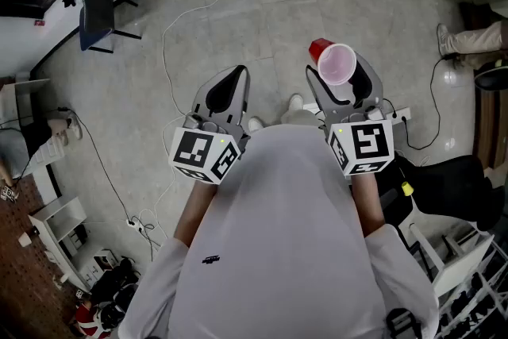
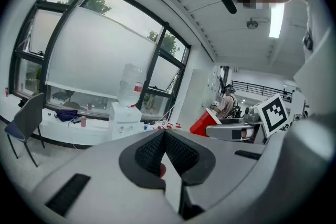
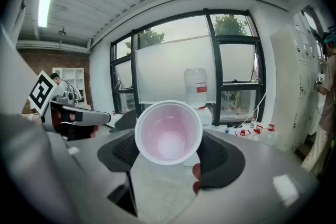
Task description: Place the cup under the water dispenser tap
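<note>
Right gripper [image 1: 340, 77], mine: jaws stood wide and pinched the cup [image 3: 169, 132] by its sides. Cup: red outside, pale inside, empty, carried on its side with the mouth turned back toward me, in front of my body and above the floor [image 1: 159, 44]. Left gripper [image 2: 164, 136], mine: jaws pressed together, nothing between them, held level beside the right one and apart from it. Water dispenser [image 3: 203, 112]: white cabinet with a large bottle on top. It stood against the window wall, well apart from both grippers across open floor, and its tap was too small to pick out. Task status, by my judgement: the cup was picked up and secured. Left to do: the walk to the dispenser, turning the cup upright, setting it under the tap, and letting go.
</note>
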Tool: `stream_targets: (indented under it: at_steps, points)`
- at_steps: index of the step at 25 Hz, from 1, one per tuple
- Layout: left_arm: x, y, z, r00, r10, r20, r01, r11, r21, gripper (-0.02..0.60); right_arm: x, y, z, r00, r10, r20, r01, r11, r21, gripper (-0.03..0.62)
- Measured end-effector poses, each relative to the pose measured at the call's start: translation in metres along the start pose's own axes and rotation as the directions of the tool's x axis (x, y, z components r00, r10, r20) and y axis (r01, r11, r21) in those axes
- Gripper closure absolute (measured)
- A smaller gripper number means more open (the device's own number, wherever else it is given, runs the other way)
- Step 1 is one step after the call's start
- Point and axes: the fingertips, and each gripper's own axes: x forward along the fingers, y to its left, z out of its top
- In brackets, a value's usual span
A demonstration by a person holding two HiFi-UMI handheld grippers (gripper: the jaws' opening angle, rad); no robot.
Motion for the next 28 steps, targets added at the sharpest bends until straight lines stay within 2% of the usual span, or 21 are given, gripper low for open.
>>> stream_targets:
  at_steps: [10,16,22,28]
  points:
    - [0.014,-0.01,-0.002,1.0,0.016,-0.006,-0.016,1.0,0.001,0.581,-0.002,-0.02,-0.004,1.0,0.003,0.005,-0.003,1.0,0.019,0.249]
    - [0.04,-0.034,-0.006,1.0,0.018,-0.017,-0.017,1.0,0.022,0.583,-0.009,-0.052,-0.011,1.0,0.017,0.019,-0.018,0.999,0.037,0.249]
    - [0.065,-0.055,0.002,0.999,0.038,-0.003,-0.038,0.998,0.051,0.582,-0.005,-0.08,-0.015,0.997,0.07,0.025,-0.07,0.997,0.032,0.249]
    - [0.089,-0.055,0.009,0.998,0.066,-0.001,-0.065,0.997,0.039,0.582,0.004,-0.112,-0.018,0.998,0.069,0.01,-0.07,0.996,0.06,0.247]
